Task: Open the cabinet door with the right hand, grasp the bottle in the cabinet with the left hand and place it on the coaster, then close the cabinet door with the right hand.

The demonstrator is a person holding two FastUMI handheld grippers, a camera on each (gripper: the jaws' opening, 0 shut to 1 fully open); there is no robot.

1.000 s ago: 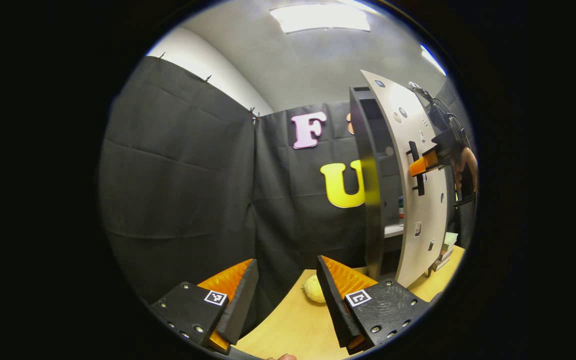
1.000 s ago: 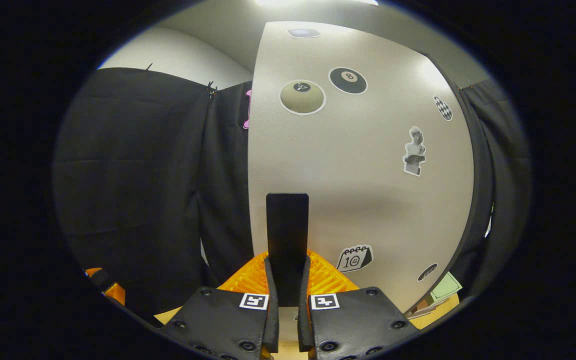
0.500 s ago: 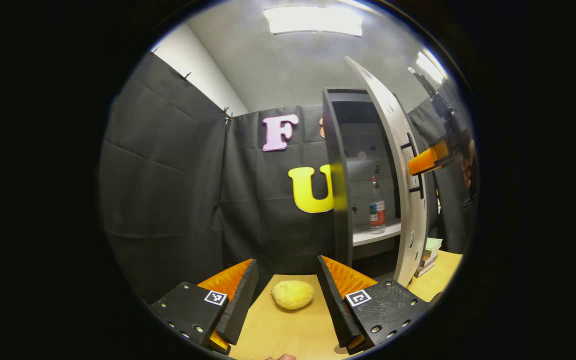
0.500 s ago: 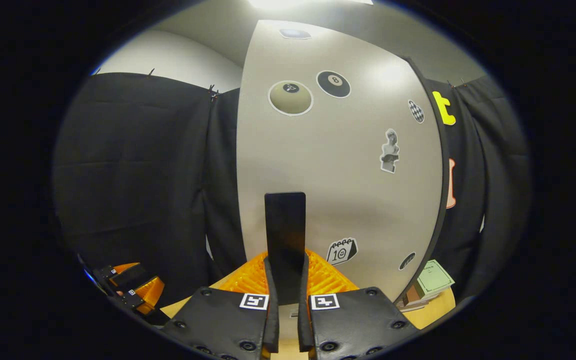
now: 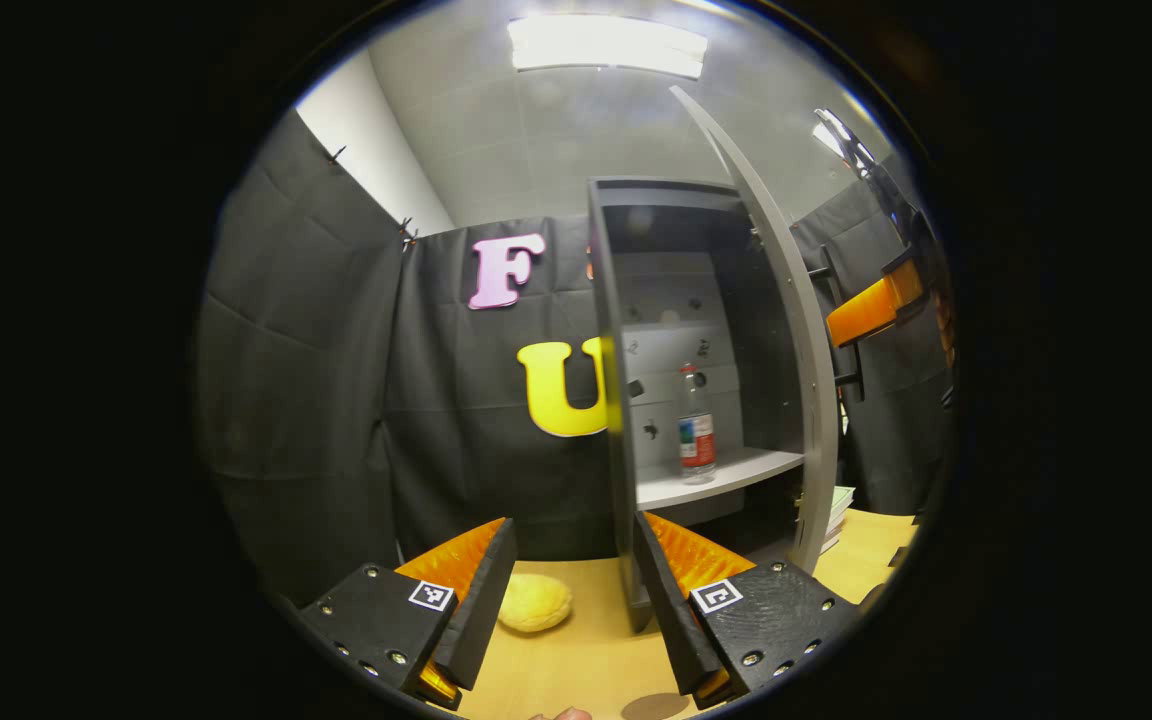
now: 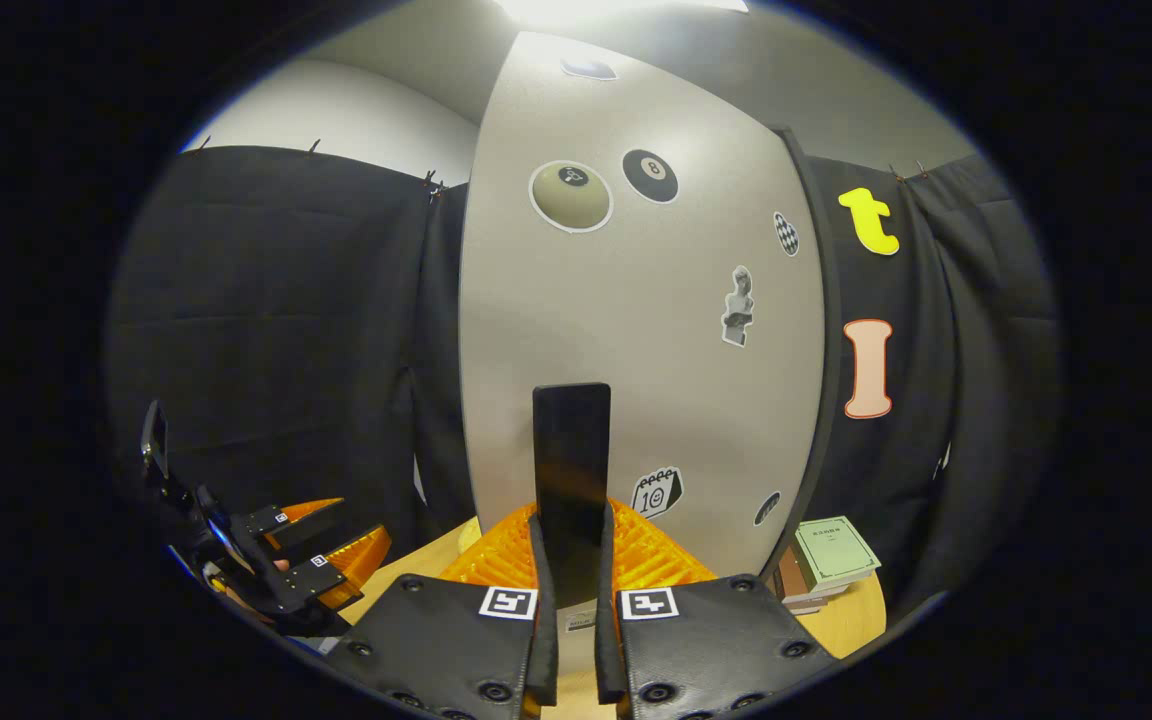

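- Right claw is clamped on the door handle, so we can swing the cabinet door outward.
- Left claw hangs spread and empty over the tabletop, ready to reach in.
- Bottle stands upright on the cabinet shelf.
- Versus 0.5 s ago: door wider, more of the shelf exposed.
- Yellow lump sits near the cabinet's foot.

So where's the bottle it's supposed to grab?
In the left gripper view, the clear plastic bottle with a red label stands upright on the pale shelf inside the open grey cabinet, right of centre.
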